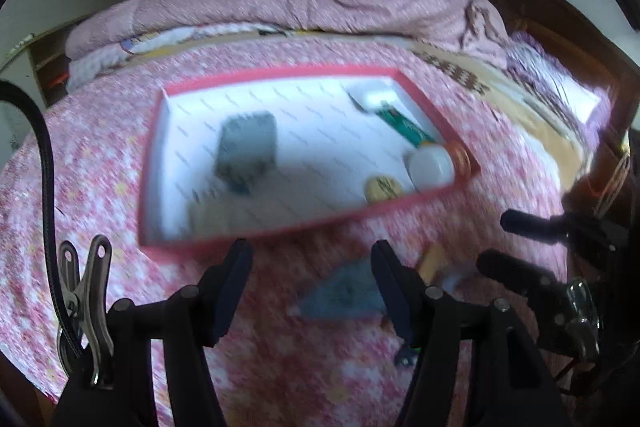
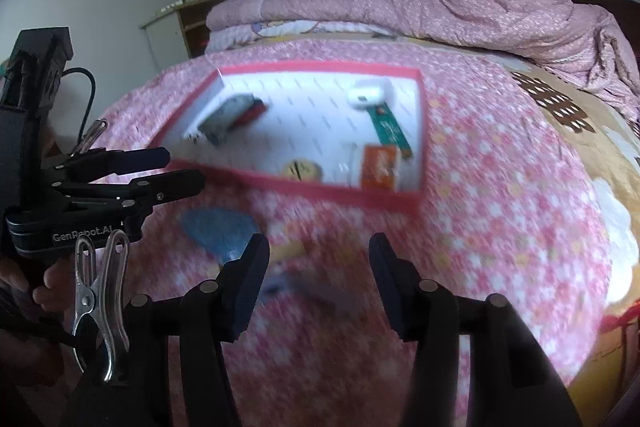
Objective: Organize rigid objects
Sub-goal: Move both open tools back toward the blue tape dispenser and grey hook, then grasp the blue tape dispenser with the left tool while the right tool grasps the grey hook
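A: Both grippers hang over the pink flowered bedspread (image 2: 500, 187). The left gripper (image 1: 312, 283) has its fingers spread wide with nothing between them; the right gripper (image 2: 318, 279) is just as wide and just as empty.

B: And the things to sort?

A: Ahead of both sets of fingers sits the shallow red-rimmed cardboard tray with a white floor (image 1: 280, 71), already holding several small items. A flat blue fan-shaped piece (image 1: 344, 293) lies on the bedspread beside the left gripper's right finger.

B: Risks?

A: The soft bedding could give under a pinch, so a flat piece may slide away. The two grippers are close and could knock together.

B: Anything unclear?

A: Motion blur smears everything; I can't identify the grey streak (image 2: 312, 289) between the right fingers.
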A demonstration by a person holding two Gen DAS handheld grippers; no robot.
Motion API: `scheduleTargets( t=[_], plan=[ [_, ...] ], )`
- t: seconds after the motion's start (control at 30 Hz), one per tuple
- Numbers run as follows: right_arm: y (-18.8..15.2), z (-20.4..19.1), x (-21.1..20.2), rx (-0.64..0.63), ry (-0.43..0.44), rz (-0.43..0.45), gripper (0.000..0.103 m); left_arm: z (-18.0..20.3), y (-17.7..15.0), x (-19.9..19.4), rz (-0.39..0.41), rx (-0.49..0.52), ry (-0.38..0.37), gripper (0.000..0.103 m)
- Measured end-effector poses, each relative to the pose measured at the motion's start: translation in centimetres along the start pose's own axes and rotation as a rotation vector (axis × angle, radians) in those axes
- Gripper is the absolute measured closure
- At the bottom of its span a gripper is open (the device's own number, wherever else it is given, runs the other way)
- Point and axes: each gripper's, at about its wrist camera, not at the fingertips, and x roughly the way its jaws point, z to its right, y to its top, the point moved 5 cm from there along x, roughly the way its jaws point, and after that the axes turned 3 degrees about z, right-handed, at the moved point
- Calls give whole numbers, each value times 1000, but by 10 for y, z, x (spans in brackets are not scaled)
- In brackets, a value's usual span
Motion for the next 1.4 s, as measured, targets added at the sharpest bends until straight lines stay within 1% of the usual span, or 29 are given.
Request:
scheduleTargets(
  t=[0.07,0.17,0.23,0.3,0.33,0.37,0.53,0.67,0.77,0.83,0.87,0.93,0.97,1.1,1.27,1.3,1.37,1.4],
  plan=[
    [-7,-1,-1,-13,6,-9,50,5,-8,7,-43,-2,-39,38],
    [-16,1,0,-33,-3,-22,50,8,-14,14,-73,-26,-50,38],
    [-21,4,2,-20,-5,-32,50,10,-16,17,-85,-39,-60,37],
    [-26,8,5,9,5,-44,50,13,-20,20,-102,-50,-77,33],
    [-27,9,6,16,6,-47,50,15,-21,22,-110,-53,-85,28],
    [-29,10,7,23,4,-50,50,16,-22,26,-115,-54,-82,26],
    [-34,14,9,41,5,-54,50,22,-20,30,-68,-53,11,23],
    [-40,16,13,60,11,-66,50,23,-19,34,-54,-57,20,21],
    [-42,15,12,50,7,-53,50,17,-21,31,-57,-60,32,20],
    [-43,14,12,44,8,-47,48,9,-24,26,-49,-66,73,21],
    [-43,14,12,44,13,-41,47,3,-28,24,-48,-61,106,21],
    [-44,11,12,40,18,-28,42,-4,-35,23,-56,-45,141,21],
    [-45,9,12,32,15,-22,41,-6,-37,22,-47,-34,141,21],
    [-46,6,12,11,8,-16,36,-4,-43,19,-61,0,142,21],
    [-45,9,11,29,23,-11,36,-1,-49,18,-65,32,142,19],
    [-45,9,11,31,25,-11,36,-2,-49,19,-68,37,140,18],
    [-46,10,12,30,27,-14,35,-5,-47,22,-81,32,146,10],
    [-46,9,13,27,30,-18,34,-7,-46,24,-86,22,147,8]
  ],
)
